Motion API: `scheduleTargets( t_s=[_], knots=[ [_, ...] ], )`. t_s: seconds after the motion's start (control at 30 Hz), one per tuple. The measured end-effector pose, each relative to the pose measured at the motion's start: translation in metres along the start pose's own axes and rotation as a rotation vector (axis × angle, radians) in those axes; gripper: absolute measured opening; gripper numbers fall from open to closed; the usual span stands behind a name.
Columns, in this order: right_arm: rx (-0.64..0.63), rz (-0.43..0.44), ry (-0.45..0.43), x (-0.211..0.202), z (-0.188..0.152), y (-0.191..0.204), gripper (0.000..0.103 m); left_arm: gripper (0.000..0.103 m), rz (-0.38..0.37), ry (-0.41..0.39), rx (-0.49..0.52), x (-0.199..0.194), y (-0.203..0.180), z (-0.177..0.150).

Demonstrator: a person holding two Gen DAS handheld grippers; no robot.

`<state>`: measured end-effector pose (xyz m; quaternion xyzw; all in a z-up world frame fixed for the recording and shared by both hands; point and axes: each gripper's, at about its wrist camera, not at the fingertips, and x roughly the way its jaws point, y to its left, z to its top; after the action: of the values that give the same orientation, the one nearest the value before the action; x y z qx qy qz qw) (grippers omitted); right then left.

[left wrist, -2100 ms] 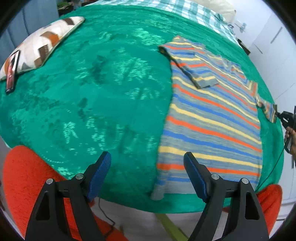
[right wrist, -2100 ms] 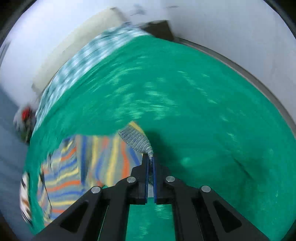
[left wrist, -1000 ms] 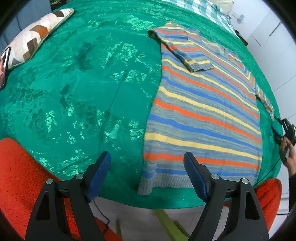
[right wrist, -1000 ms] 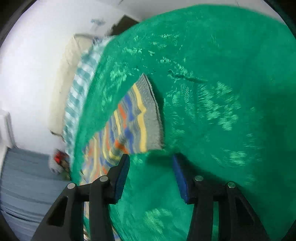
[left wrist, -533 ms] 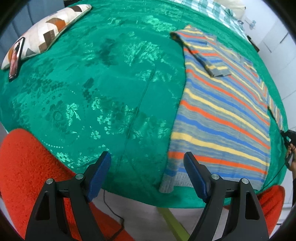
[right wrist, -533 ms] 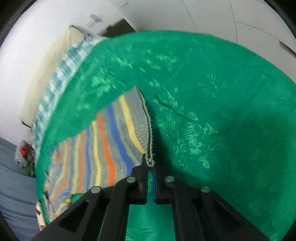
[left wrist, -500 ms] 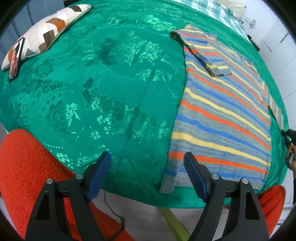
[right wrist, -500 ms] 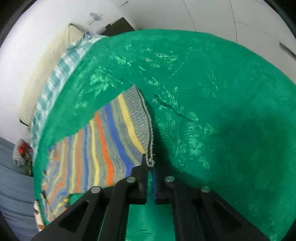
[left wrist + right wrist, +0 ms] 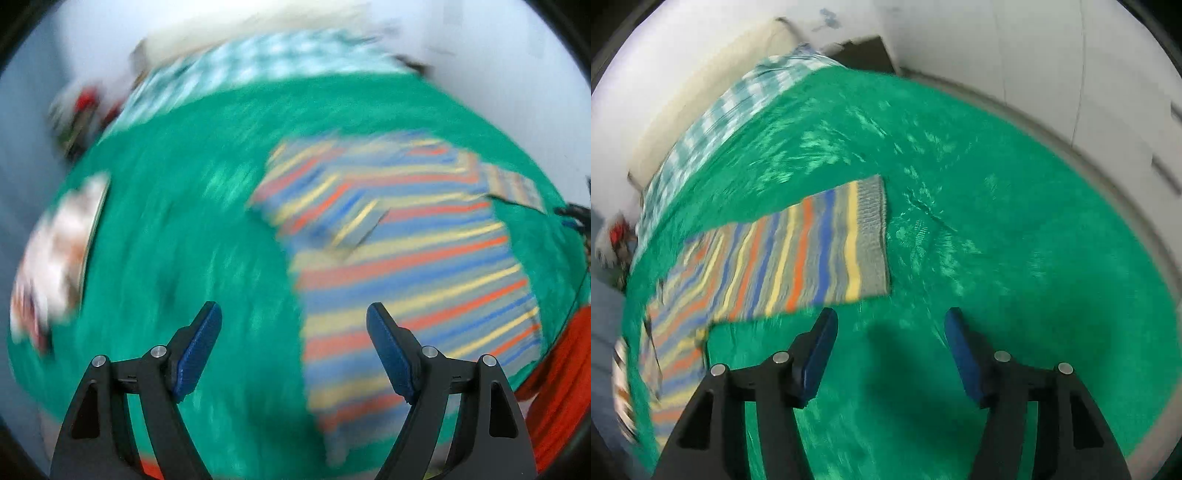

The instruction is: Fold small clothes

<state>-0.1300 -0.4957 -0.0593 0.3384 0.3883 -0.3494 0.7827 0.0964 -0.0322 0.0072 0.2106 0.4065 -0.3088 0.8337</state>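
Note:
A striped sweater (image 9: 399, 258) in grey, orange, blue and yellow lies spread on the green bedspread (image 9: 177, 229). One sleeve is folded over its chest; the other sleeve (image 9: 820, 251) lies stretched flat, its grey cuff (image 9: 873, 236) outermost. My left gripper (image 9: 293, 332) hovers open above the sweater's left edge, nothing between its blue pads. My right gripper (image 9: 890, 339) hangs above the bedspread just below the cuff, its jaws opening and empty. The right gripper (image 9: 572, 214) also shows at the right rim of the left wrist view.
A patterned pillow (image 9: 55, 251) lies at the bed's left side. A checked sheet (image 9: 738, 110) and a cream pillow (image 9: 701, 85) lie at the bed's head. Red fabric (image 9: 561, 387) sits past the sweater's hem. White cupboard doors (image 9: 1071, 55) stand beside the bed.
My right gripper has let go of the cuff, opened and risen; the sleeve now lies flat. My left gripper has lifted and rolled, so the view has swung and blurred.

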Motion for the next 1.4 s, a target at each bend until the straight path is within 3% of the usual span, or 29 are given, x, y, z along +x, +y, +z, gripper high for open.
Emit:
scheduleTargets(
  t_s=[0.1, 0.17, 0.27, 0.4, 0.43, 0.47, 0.5, 0.57, 0.7, 0.8, 0.87, 0.97, 1.2, 1.3, 1.4],
  knots=[
    [-0.103, 0.008, -0.029, -0.033, -0.023, 0.014, 0.060, 0.087, -0.069, -0.041, 0.308, 0.034, -0.049, 0.031],
    [-0.181, 0.012, -0.049, -0.059, -0.045, 0.024, 0.060, 0.079, -0.075, 0.051, 0.467, 0.084, -0.073, 0.037],
    [-0.247, 0.016, -0.077, -0.088, -0.073, 0.032, 0.060, 0.063, -0.070, 0.161, 0.487, 0.146, -0.078, 0.041],
    [-0.289, -0.002, -0.107, -0.109, -0.106, 0.039, 0.060, 0.062, -0.068, 0.205, 0.395, 0.193, -0.065, 0.048],
    [-0.293, -0.009, -0.112, -0.112, -0.115, 0.041, 0.060, 0.053, -0.070, 0.197, 0.371, 0.198, -0.061, 0.050],
    [-0.297, -0.014, -0.115, -0.114, -0.121, 0.042, 0.060, 0.013, -0.069, 0.193, 0.346, 0.198, -0.056, 0.052],
    [-0.302, -0.026, -0.123, -0.116, -0.127, 0.042, 0.060, 0.005, -0.068, 0.203, 0.306, 0.200, -0.048, 0.056],
    [-0.306, -0.044, -0.151, -0.125, -0.132, 0.042, 0.060, 0.003, -0.101, 0.153, 0.154, 0.187, -0.015, 0.073],
    [-0.327, -0.097, -0.231, -0.144, -0.135, 0.042, 0.060, 0.003, -0.118, 0.005, -0.336, 0.144, 0.114, 0.091],
    [-0.296, -0.098, -0.270, -0.148, -0.140, 0.034, 0.060, 0.002, -0.030, -0.018, -0.686, 0.133, 0.221, 0.063],
    [-0.266, -0.099, -0.275, -0.148, -0.137, 0.030, 0.060, 0.001, 0.040, 0.015, -0.780, 0.140, 0.258, 0.045],
    [-0.227, -0.085, -0.240, -0.141, -0.131, 0.024, 0.060, 0.001, 0.070, 0.070, -0.831, 0.152, 0.277, 0.023],
    [-0.261, -0.106, -0.209, -0.132, -0.131, 0.030, 0.060, 0.000, 0.173, 0.099, -0.831, 0.161, 0.284, 0.009],
    [-0.256, -0.106, -0.196, -0.128, -0.130, 0.030, 0.060, 0.000, 0.233, 0.152, -0.813, 0.171, 0.289, -0.003],
    [-0.250, -0.111, -0.196, -0.129, -0.130, 0.029, 0.060, 0.000, 0.248, 0.183, -0.821, 0.185, 0.293, -0.009]
  ],
)
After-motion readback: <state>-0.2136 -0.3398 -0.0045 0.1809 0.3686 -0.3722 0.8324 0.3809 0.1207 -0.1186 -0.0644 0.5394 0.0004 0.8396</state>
